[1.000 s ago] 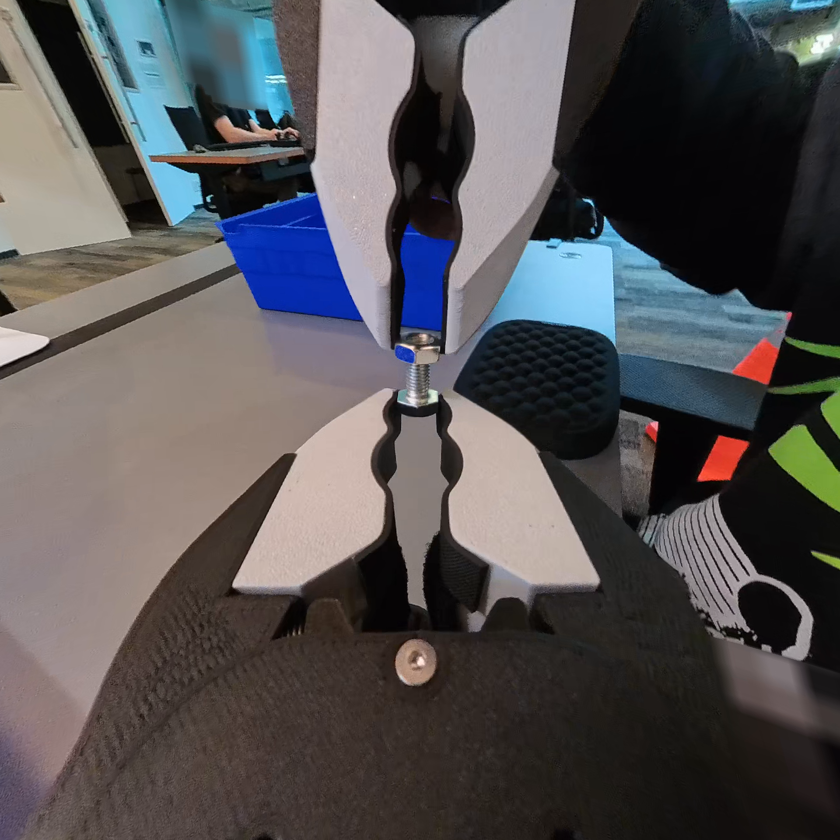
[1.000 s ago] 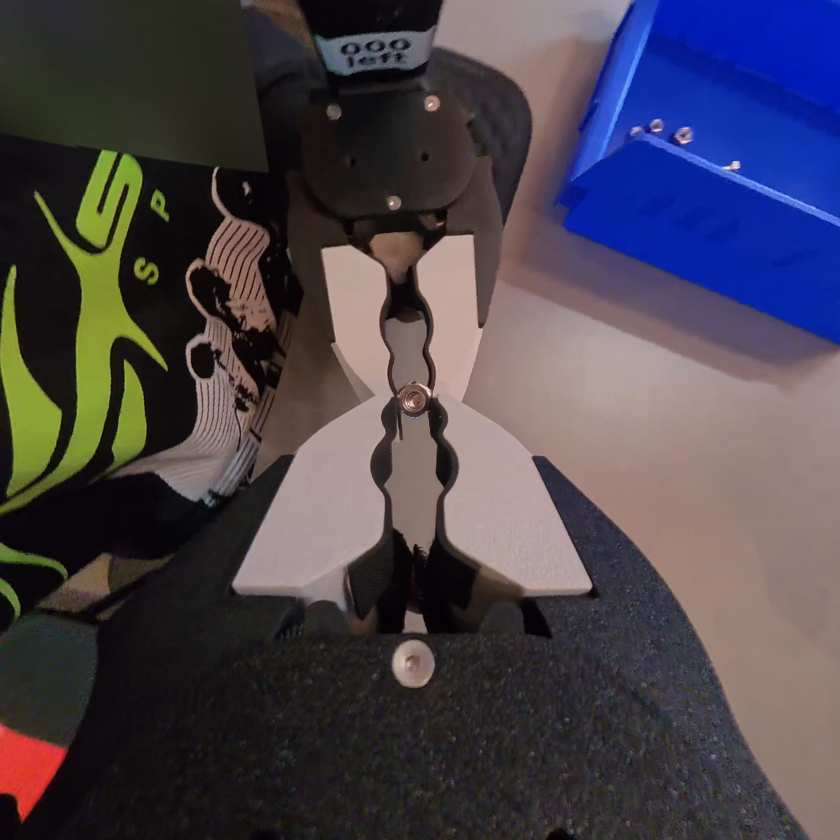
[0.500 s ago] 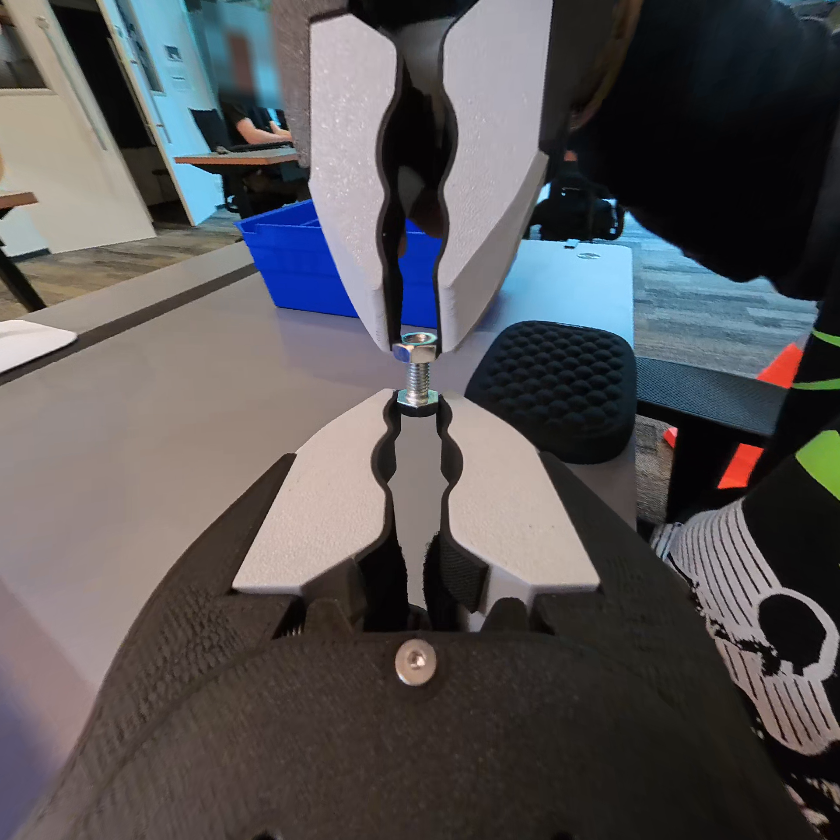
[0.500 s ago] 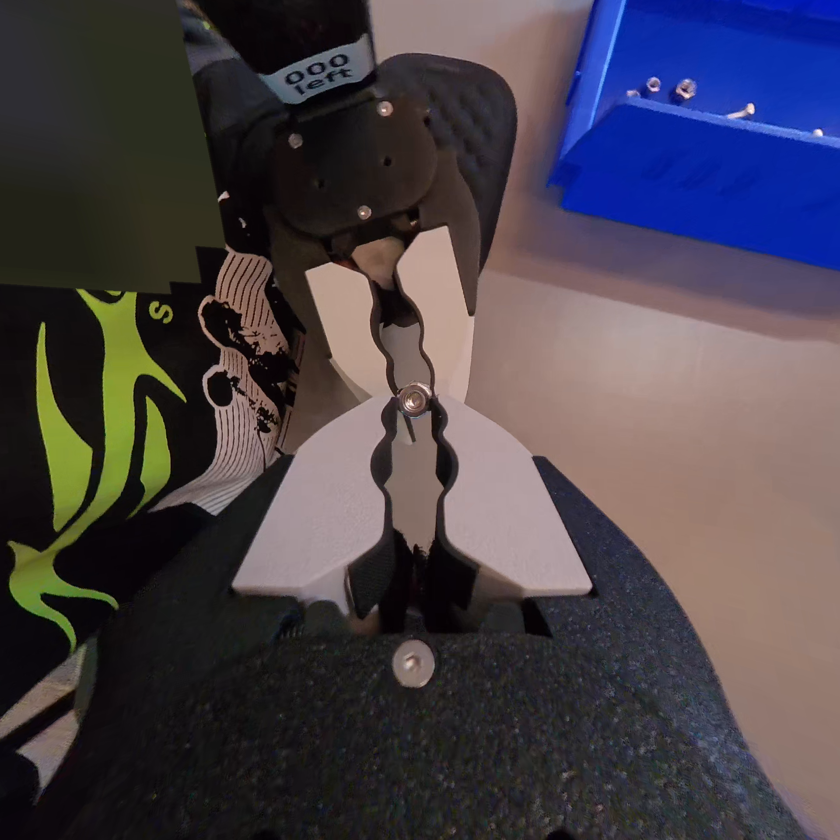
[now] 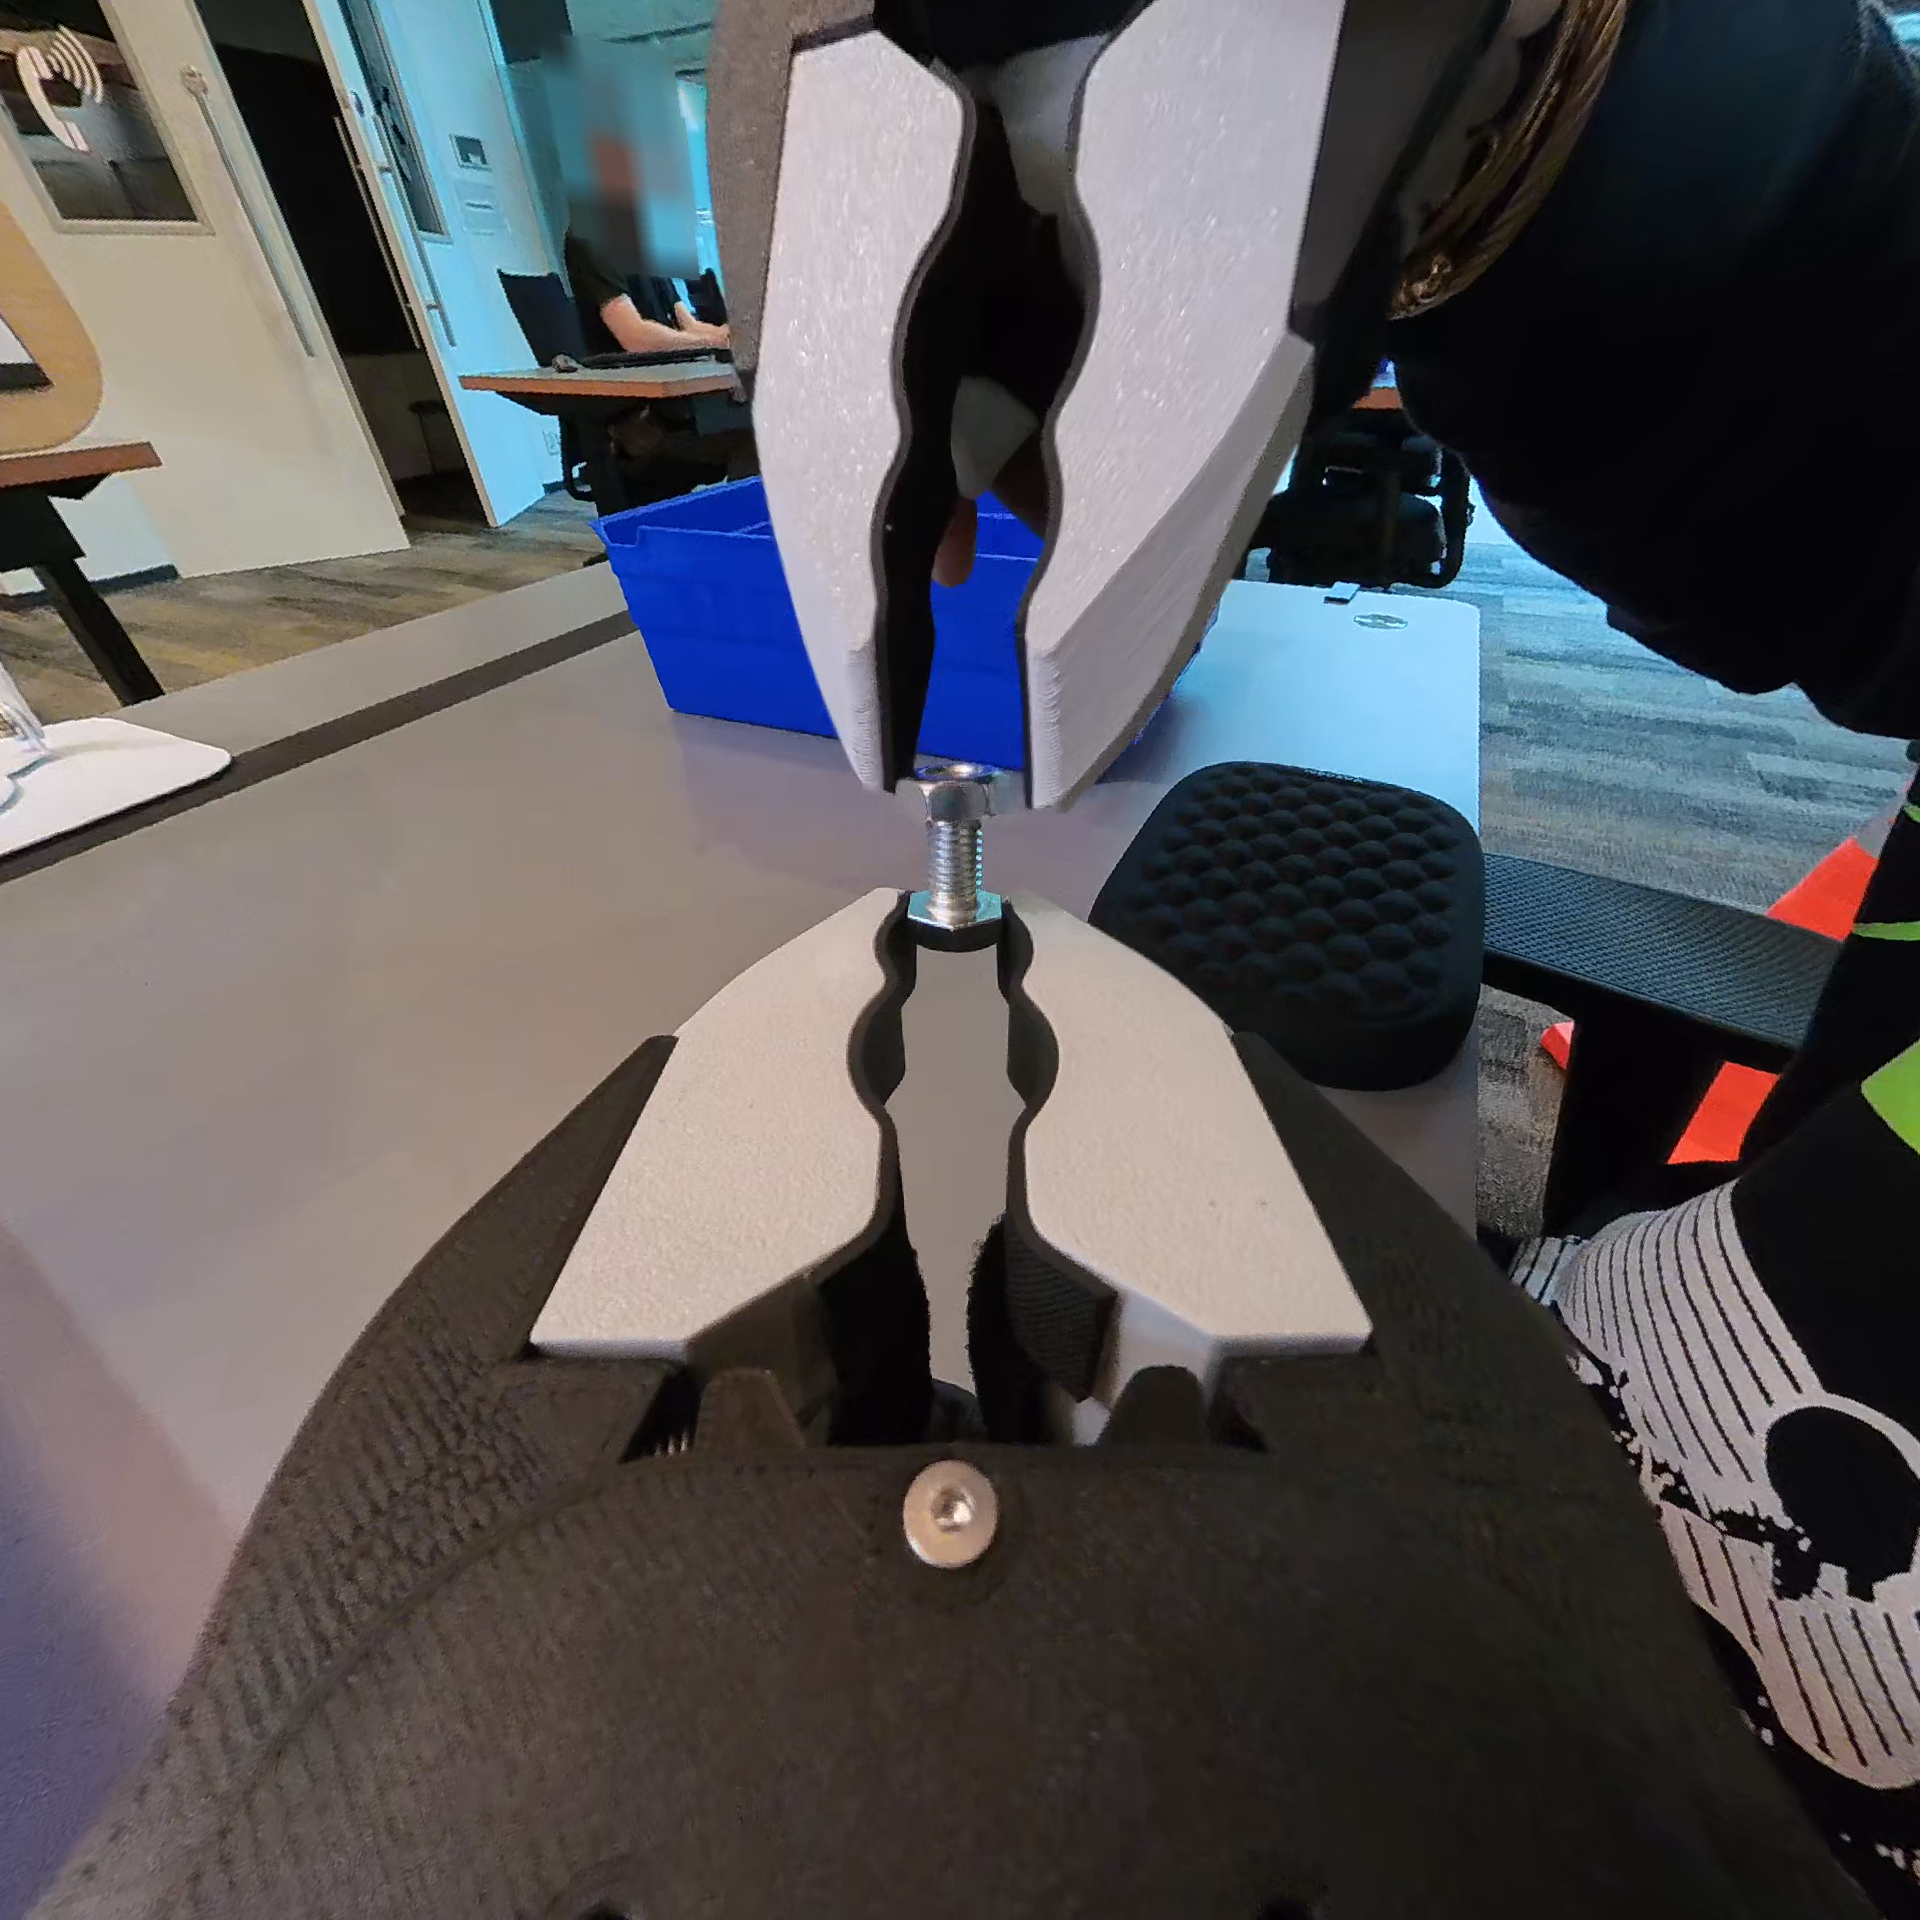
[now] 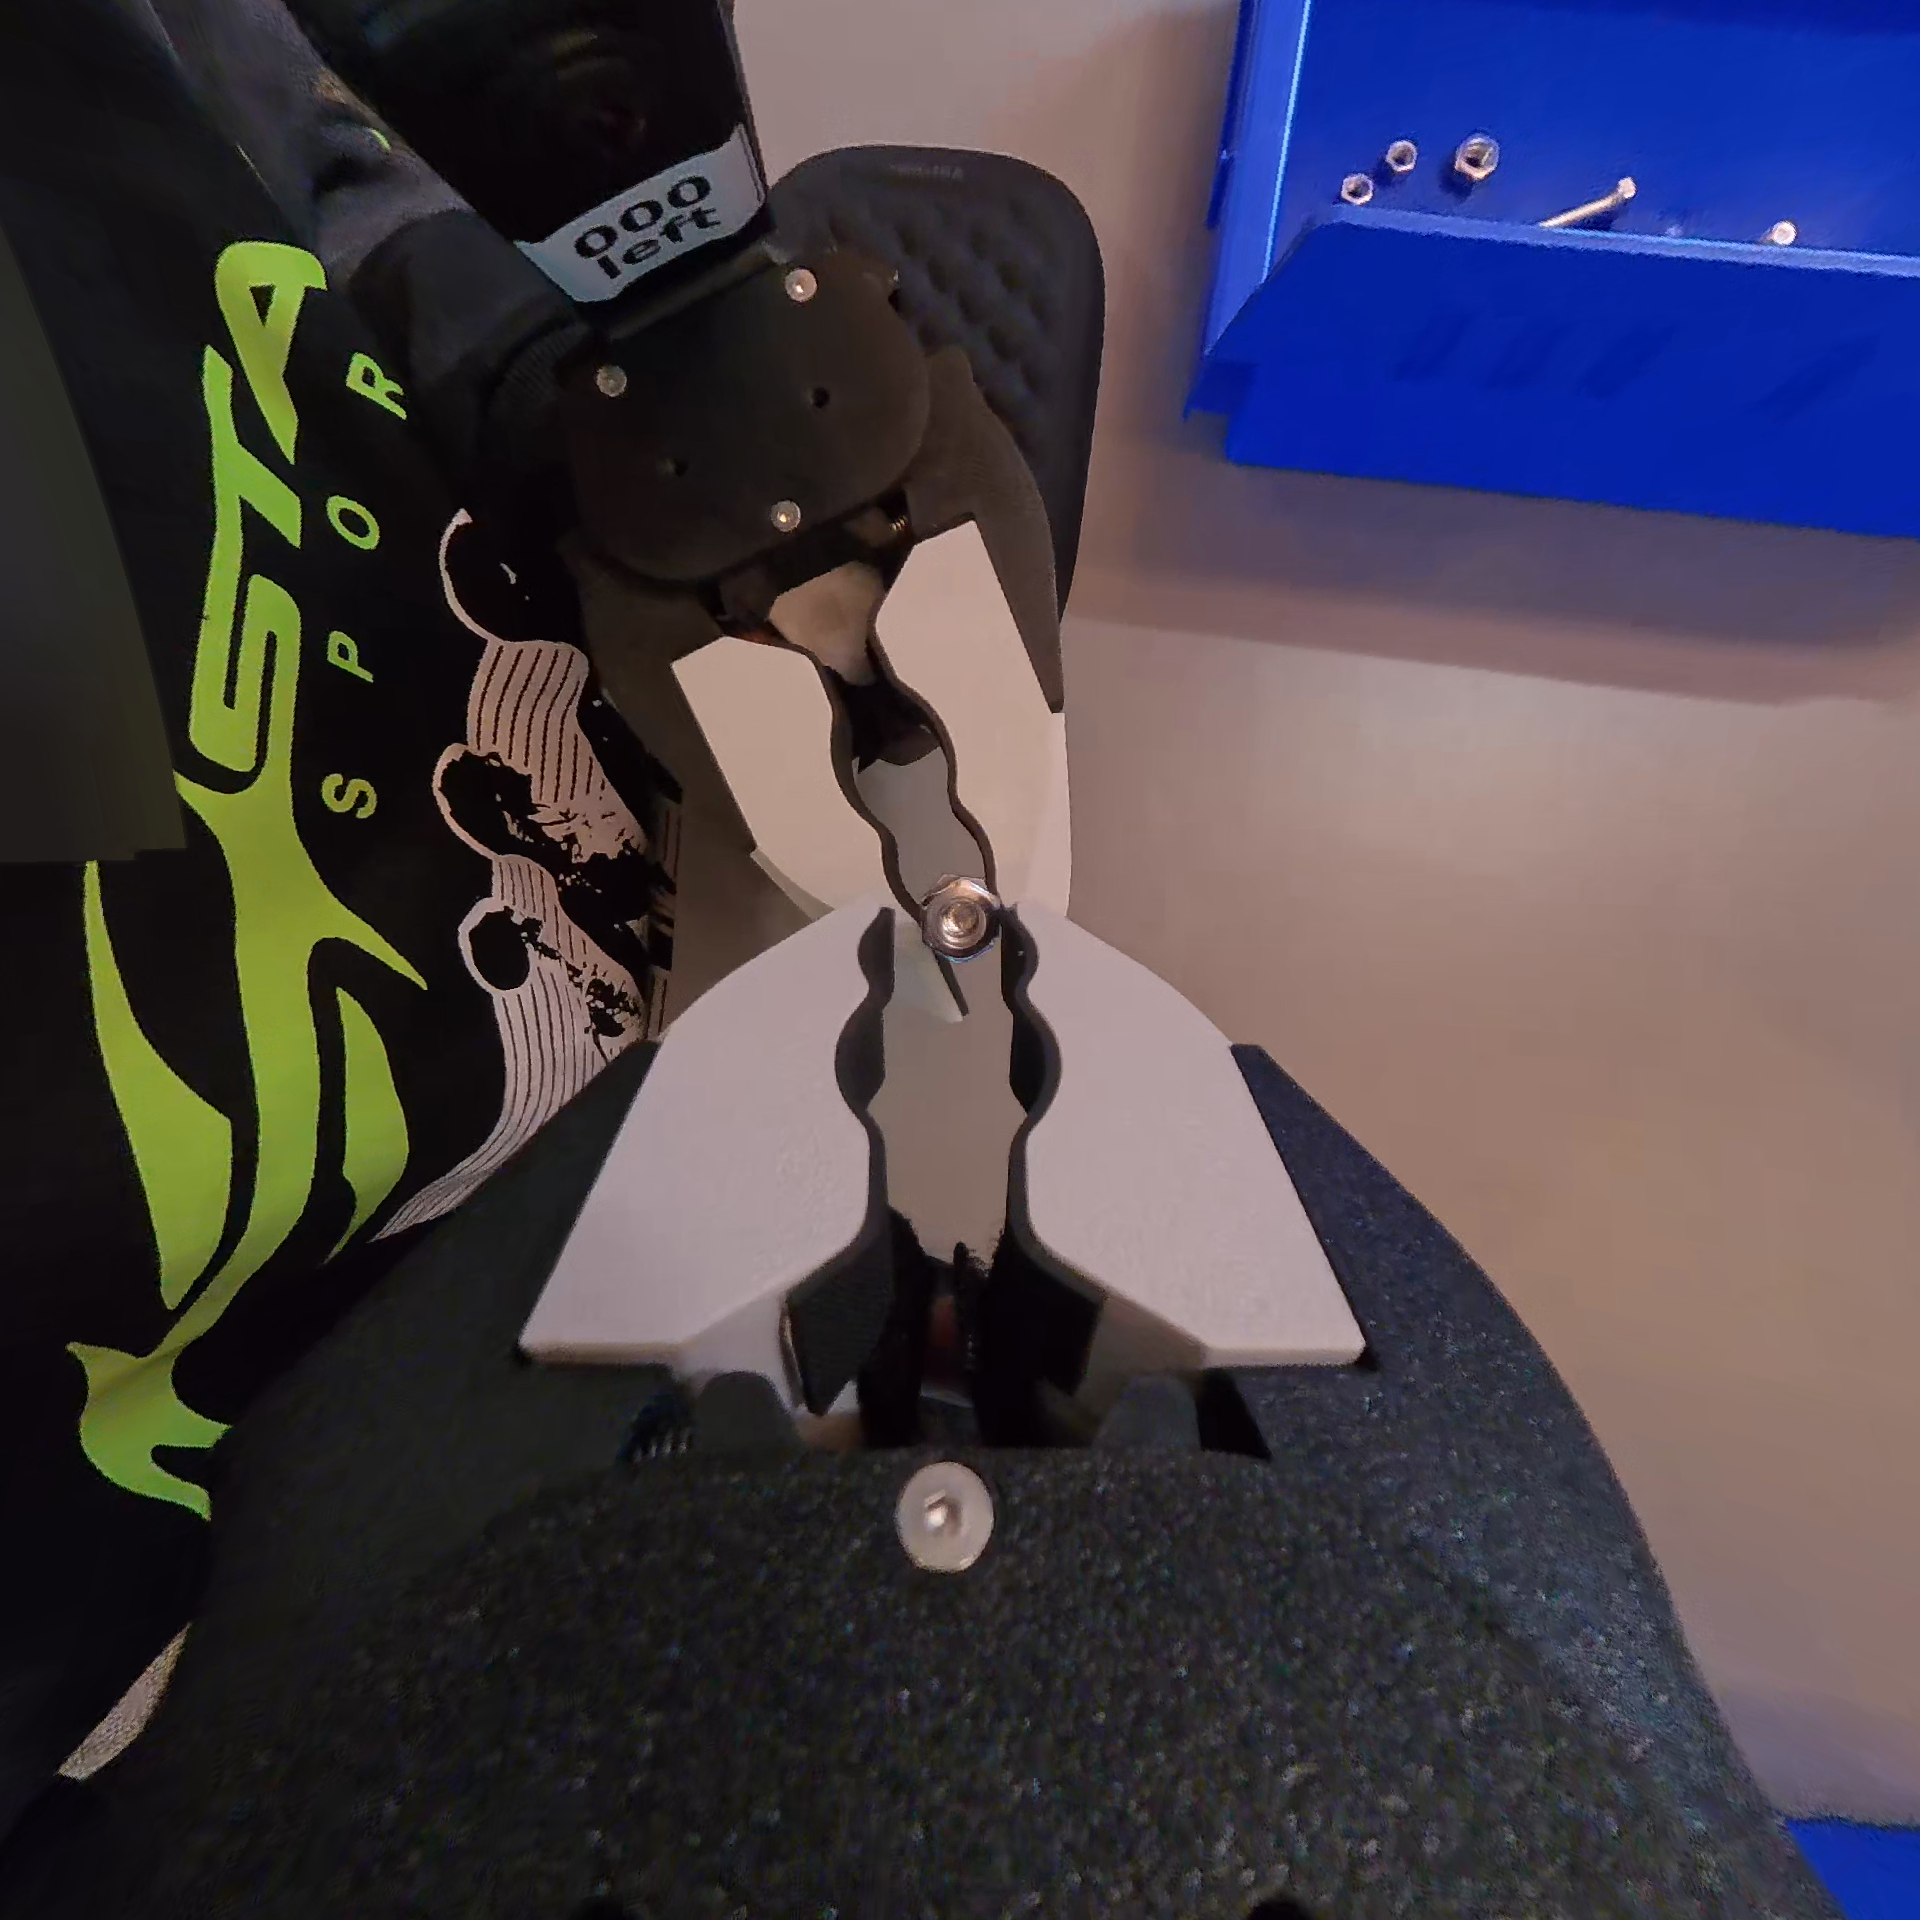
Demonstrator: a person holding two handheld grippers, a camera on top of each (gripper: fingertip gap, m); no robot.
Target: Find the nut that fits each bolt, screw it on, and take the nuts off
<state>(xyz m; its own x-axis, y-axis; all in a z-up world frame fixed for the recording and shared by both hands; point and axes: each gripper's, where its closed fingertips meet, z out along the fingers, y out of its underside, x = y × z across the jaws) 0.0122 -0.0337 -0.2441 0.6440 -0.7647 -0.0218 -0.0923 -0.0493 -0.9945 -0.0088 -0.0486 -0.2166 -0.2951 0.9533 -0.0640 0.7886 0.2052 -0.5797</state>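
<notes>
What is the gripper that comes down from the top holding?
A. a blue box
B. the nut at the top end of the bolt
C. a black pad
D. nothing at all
B: in the left wrist view the right gripper is shut on the nut at the top end of the bolt, while the left gripper holds the bolt's head below.
</notes>
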